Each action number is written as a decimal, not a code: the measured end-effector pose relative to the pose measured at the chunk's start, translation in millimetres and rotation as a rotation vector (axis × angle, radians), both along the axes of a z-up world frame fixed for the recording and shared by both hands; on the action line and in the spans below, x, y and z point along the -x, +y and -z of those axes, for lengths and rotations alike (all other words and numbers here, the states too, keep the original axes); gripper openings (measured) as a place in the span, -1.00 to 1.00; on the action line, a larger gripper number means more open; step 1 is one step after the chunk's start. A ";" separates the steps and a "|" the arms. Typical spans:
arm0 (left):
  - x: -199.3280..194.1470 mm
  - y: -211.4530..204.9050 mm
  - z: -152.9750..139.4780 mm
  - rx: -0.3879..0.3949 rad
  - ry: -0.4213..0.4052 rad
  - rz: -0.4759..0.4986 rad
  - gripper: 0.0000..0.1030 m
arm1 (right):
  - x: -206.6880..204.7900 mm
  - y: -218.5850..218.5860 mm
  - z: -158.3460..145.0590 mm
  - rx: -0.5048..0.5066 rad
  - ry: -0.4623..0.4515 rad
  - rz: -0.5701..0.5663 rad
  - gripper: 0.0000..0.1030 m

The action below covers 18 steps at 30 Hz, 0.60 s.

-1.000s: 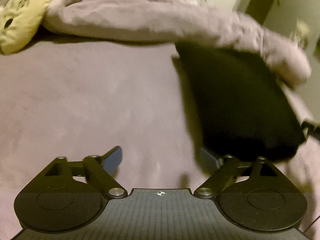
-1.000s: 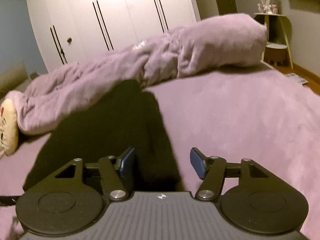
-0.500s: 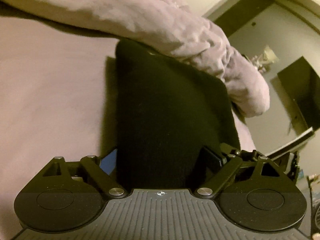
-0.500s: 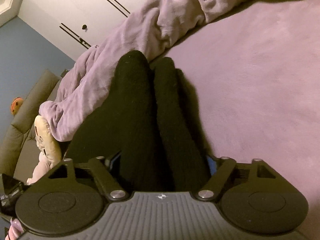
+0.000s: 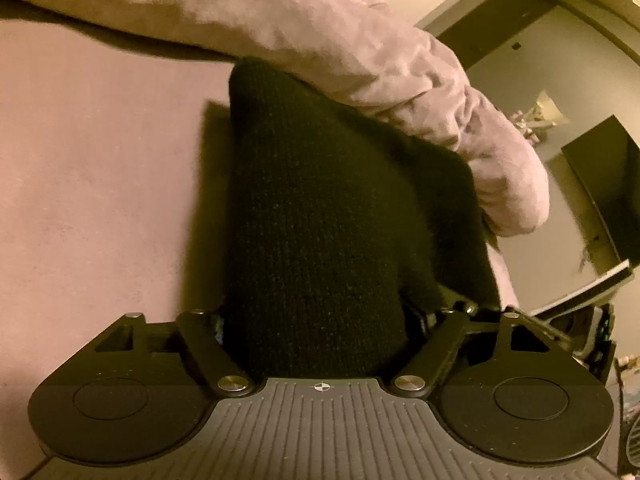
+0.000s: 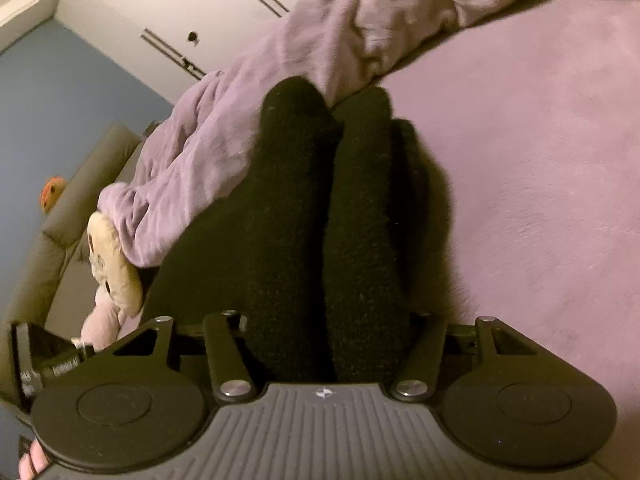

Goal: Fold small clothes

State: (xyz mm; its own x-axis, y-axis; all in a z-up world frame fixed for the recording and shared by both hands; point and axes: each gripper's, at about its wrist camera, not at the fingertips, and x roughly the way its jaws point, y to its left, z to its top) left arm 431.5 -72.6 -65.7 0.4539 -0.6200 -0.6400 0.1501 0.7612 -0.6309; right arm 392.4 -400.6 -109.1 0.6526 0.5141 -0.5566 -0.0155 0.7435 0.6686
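A black knit garment (image 5: 320, 200) lies on the purple bed (image 5: 100, 160), with its far end against a rumpled lilac blanket (image 5: 320, 28). My left gripper (image 5: 320, 320) has the near edge of the garment bunched between its closing jaws, and the cloth fills the whole gap. In the right wrist view the same garment (image 6: 304, 200) rises in two thick ridges. My right gripper (image 6: 332, 320) is closing on those ridges, and the fabric touches both fingers. The pads of both grippers are mostly hidden by cloth.
The blanket (image 6: 224, 140) runs across the back of the bed (image 6: 540, 160). A cream plush toy (image 6: 112, 268) lies at its left end. A white wardrobe (image 6: 160, 0) stands behind, and a dark screen (image 5: 608, 184) is off to the right.
Both grippers moved forward and down onto the garment, which now sits between their jaws. Both pairs of jaws have narrowed and the fabric has bunched up.
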 end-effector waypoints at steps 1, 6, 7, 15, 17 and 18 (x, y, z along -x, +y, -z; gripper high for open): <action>1.1 1.6 -3.8 0.000 -0.009 0.002 0.52 | 2.1 3.0 -2.6 -0.005 -0.001 0.001 0.01; 16.5 23.2 -33.1 -0.030 -0.088 -0.019 0.51 | 11.2 37.0 -23.0 -0.007 -0.031 -0.065 -0.02; 20.9 32.1 -37.7 -0.033 -0.094 -0.029 0.51 | 12.6 46.8 -24.5 -0.017 -0.027 -0.080 -0.02; 57.7 119.5 -30.2 -0.161 0.002 -0.140 0.51 | 34.3 91.3 -22.7 0.018 -0.003 -0.075 0.27; 69.8 133.5 -40.6 -0.182 -0.057 -0.156 0.55 | 47.8 89.0 -36.0 0.078 -0.019 -0.041 0.33; 75.1 137.4 -47.9 -0.213 -0.096 -0.172 0.57 | 54.8 87.9 -45.9 0.119 -0.045 -0.020 0.33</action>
